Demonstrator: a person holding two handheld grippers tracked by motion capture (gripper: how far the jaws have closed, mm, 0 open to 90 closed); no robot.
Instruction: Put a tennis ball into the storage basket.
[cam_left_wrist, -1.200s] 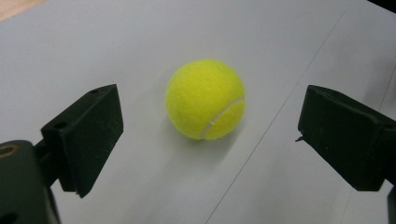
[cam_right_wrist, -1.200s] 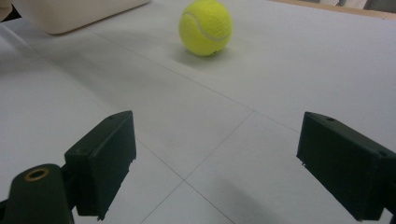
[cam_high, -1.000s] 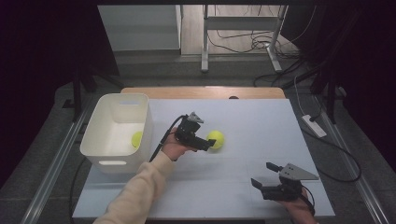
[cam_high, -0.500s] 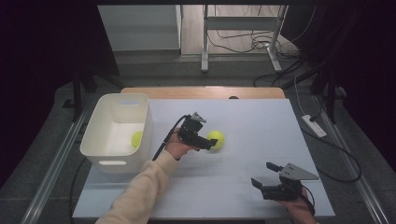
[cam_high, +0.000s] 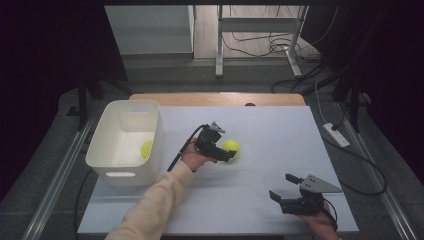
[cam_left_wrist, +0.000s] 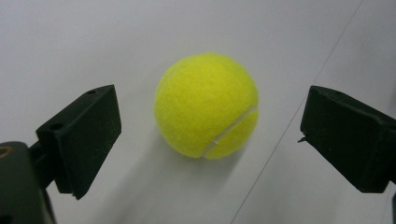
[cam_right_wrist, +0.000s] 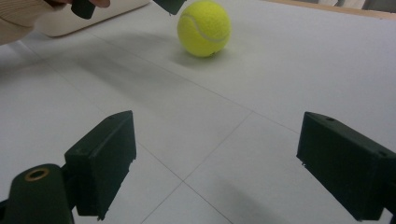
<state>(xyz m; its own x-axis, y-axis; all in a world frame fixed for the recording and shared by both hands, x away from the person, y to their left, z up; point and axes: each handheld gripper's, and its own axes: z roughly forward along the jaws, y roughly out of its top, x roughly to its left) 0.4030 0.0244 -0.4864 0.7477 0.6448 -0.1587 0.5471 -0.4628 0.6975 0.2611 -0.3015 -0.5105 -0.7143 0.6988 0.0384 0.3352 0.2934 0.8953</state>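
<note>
High view: the left hand-held gripper (cam_high: 226, 152) reaches a tennis ball (cam_high: 231, 147) near the middle of the surface (cam_high: 280, 130); a second ball (cam_high: 146, 149) lies in the white bin (cam_high: 122, 172) by the left edge.

Left gripper view: jaws spread wide, flanking the tennis ball (cam_left_wrist: 206, 105) without touching.

Right gripper view: the right hand-held gripper (cam_right_wrist: 233, 163) is wide open, holding nothing.

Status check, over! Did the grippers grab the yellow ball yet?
Left gripper open, straddling fuzzy yellow tennis ball, not touching. Right gripper open, empty. Nothing in the way.
</note>
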